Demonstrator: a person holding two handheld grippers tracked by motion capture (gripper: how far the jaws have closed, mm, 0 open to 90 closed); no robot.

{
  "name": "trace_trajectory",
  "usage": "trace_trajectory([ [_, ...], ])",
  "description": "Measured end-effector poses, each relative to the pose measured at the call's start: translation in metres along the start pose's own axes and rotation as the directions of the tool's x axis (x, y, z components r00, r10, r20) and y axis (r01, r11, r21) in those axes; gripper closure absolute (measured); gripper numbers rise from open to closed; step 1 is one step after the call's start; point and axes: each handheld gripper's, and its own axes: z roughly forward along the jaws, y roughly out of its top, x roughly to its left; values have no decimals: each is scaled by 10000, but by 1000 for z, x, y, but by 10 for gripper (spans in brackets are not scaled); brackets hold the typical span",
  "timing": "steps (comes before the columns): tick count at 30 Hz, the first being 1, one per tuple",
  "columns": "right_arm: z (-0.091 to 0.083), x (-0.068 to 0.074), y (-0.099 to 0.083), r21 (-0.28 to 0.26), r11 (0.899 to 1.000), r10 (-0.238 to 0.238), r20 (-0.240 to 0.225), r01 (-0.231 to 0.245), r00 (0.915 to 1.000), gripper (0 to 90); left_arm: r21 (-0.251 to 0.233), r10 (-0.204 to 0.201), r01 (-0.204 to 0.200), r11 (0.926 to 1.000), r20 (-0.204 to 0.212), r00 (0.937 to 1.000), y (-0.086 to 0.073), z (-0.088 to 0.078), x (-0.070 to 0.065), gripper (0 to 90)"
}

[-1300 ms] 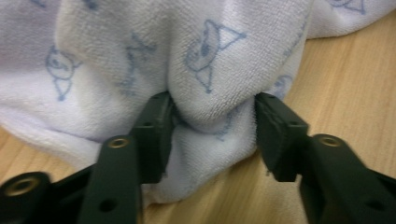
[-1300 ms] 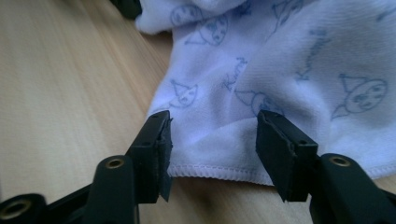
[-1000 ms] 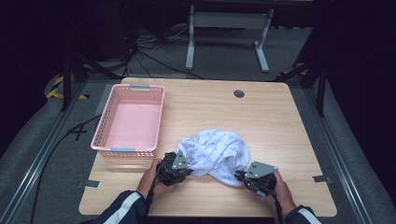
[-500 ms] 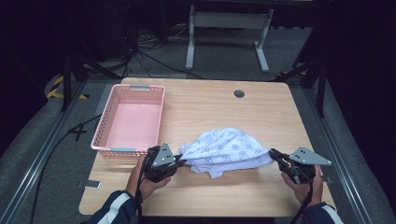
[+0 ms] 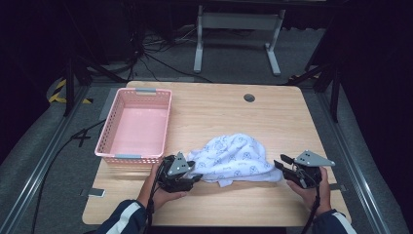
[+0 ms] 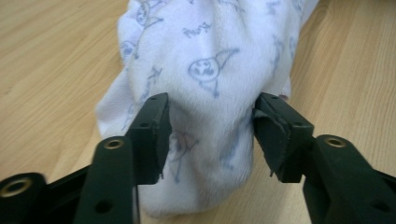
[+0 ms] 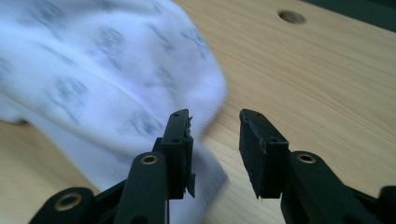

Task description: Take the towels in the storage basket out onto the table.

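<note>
A white cloth with a blue printed pattern (image 5: 233,158) lies spread across the front of the wooden table (image 5: 234,109). My left gripper (image 5: 196,178) is at its left end. In the left gripper view the jaws (image 6: 210,109) have just been opening and stand apart, with the cloth's bunched end (image 6: 205,70) loose between them. My right gripper (image 5: 281,163) is at the cloth's right end. Its jaws (image 7: 215,116) have just been opening too; bare wood shows in the gap, and the cloth's edge (image 7: 116,88) lies beside the left jaw.
A pink plastic basket (image 5: 130,157) stands at the left of the table, just behind my left hand. A round cable hole (image 5: 249,98) sits near the far edge. Dark floor, cables and a metal stand lie beyond the table.
The right gripper pulled the cloth out to the right, stretching the bunched heap flat. Both grippers then opened, and the cloth now lies slack on the table.
</note>
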Motion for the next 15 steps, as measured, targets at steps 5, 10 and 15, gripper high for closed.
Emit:
trace_trajectory([
  [5,-13,33,14,-630,9944,-925,-1196,854,9885,696,238,203,-205,9995,59,9998,2,14,-2,379],
  [10,-4,77,20,-649,9848,-1734,-3017,1612,9375,686,846,274,-276,9960,46,9996,4,32,0,374],
  [15,37,114,16,252,9655,-2309,-3764,2591,8972,640,902,341,-356,9953,181,9993,7,37,3,680],
])
